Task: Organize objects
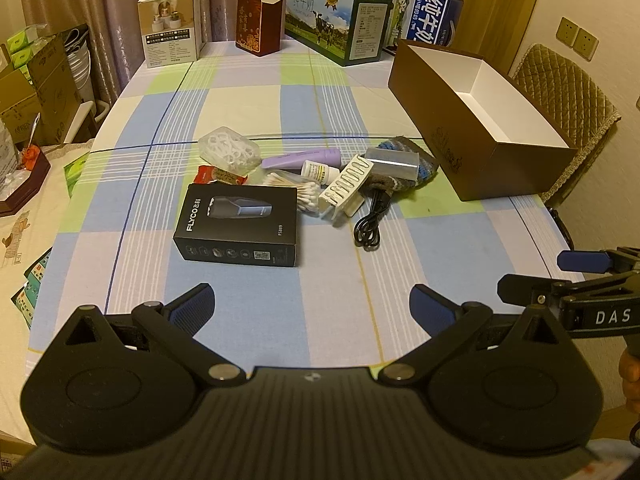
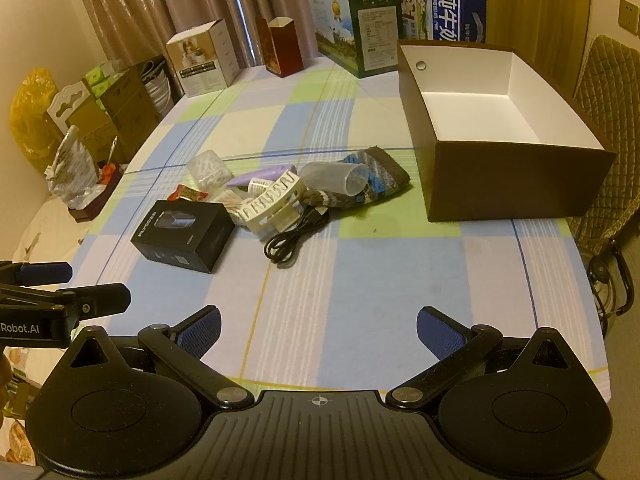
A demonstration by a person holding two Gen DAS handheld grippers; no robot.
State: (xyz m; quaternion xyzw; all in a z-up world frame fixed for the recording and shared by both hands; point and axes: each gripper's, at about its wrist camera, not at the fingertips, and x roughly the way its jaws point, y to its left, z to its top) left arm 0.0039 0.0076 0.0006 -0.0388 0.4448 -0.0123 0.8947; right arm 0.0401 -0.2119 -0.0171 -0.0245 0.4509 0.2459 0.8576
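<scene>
A heap of small items lies mid-table: a black shaver box (image 1: 240, 225) (image 2: 184, 236), a white slotted holder (image 1: 347, 186) (image 2: 270, 204), a coiled black cable (image 1: 372, 220) (image 2: 296, 236), a purple tube (image 1: 304, 158), a small white bottle (image 1: 318, 171), cotton swabs (image 1: 296, 192), a clear plastic cup (image 2: 334, 176) on a knitted sock (image 2: 380, 178). An empty brown box (image 1: 480, 120) (image 2: 504, 128) stands to the right. My left gripper (image 1: 312, 304) hovers open above the near cloth. My right gripper (image 2: 320, 326) is open too, and empty.
Cartons line the table's far edge: a white box (image 1: 170, 26), a dark red box (image 1: 258, 22), a green milk carton (image 1: 336, 16) and a blue one (image 1: 428, 16). A padded chair (image 1: 568, 88) stands behind the brown box. Cardboard boxes and clutter (image 1: 36, 88) crowd the left side.
</scene>
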